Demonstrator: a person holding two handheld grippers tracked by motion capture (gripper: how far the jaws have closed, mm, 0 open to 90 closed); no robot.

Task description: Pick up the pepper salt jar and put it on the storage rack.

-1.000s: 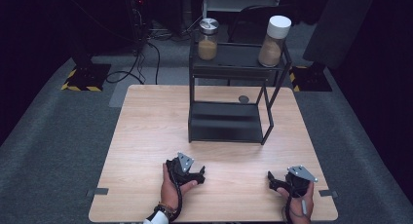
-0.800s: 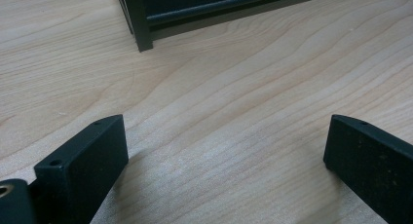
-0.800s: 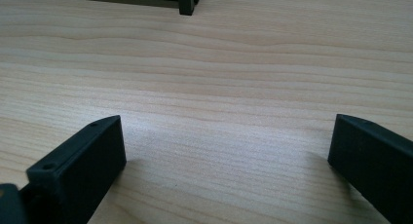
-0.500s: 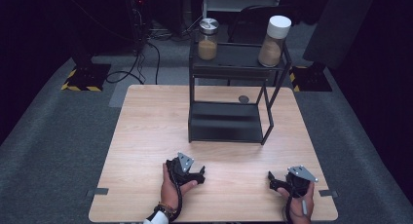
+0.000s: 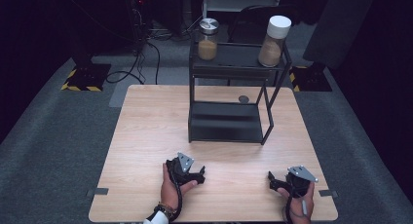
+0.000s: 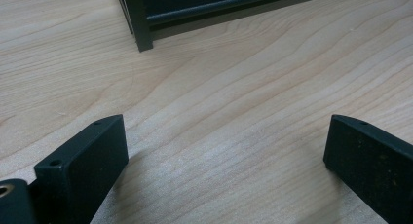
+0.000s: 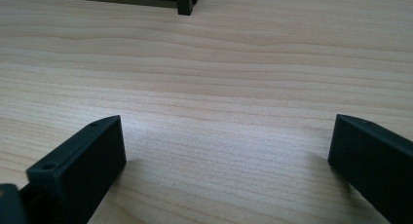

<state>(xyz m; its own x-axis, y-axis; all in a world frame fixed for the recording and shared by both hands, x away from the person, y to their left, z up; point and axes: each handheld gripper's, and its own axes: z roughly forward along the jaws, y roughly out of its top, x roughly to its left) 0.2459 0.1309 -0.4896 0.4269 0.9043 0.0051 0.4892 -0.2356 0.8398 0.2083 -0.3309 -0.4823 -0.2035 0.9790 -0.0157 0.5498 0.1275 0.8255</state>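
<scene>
- Wooden table (image 5: 146, 151) carries both my grippers near its front edge.
- My left gripper (image 5: 200, 174) is spread, empty.
- My right gripper (image 5: 271, 179) likewise, near the rack (image 5: 226, 121).

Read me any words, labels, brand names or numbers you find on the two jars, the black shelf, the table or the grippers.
None can be read.
Glass jar with metal lid: no label visible.
Tall jar with white lid: no label visible.
Black metal shelf rack, light wooden table, left gripper, right gripper: no markings.
Yellow-black striped floor plates: hazard stripes, no text.
</scene>
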